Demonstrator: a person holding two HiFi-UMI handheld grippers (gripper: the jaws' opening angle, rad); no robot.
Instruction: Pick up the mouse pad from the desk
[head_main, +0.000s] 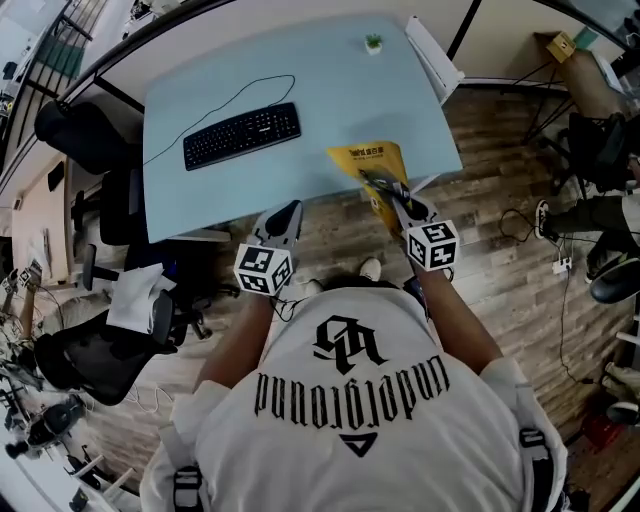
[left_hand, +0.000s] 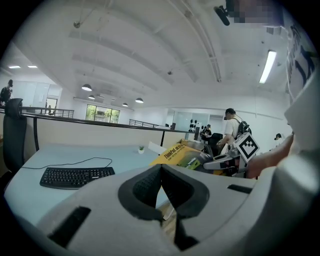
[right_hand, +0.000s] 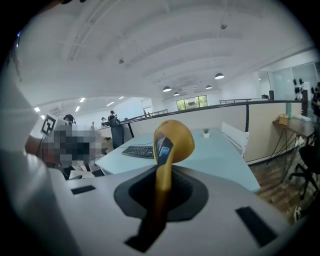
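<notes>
I read the mouse pad (head_main: 372, 165) as yellow with dark print, at the near edge of the pale blue desk (head_main: 300, 70). On the desk, the keyboard (head_main: 242, 135) is black and the plant (head_main: 373, 42) green. The left gripper (head_main: 285, 215) and right gripper (head_main: 392, 192) are grey with black pads (left_hand: 145, 190), their cubes white with black square markers. Beside the desk, the floor (head_main: 500, 150) is brown wood plank.

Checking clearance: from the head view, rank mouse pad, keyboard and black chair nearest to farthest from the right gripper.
1. mouse pad, clamped in the right gripper.
2. keyboard, on the desk, leftward.
3. black chair, past the desk's left end.
</notes>
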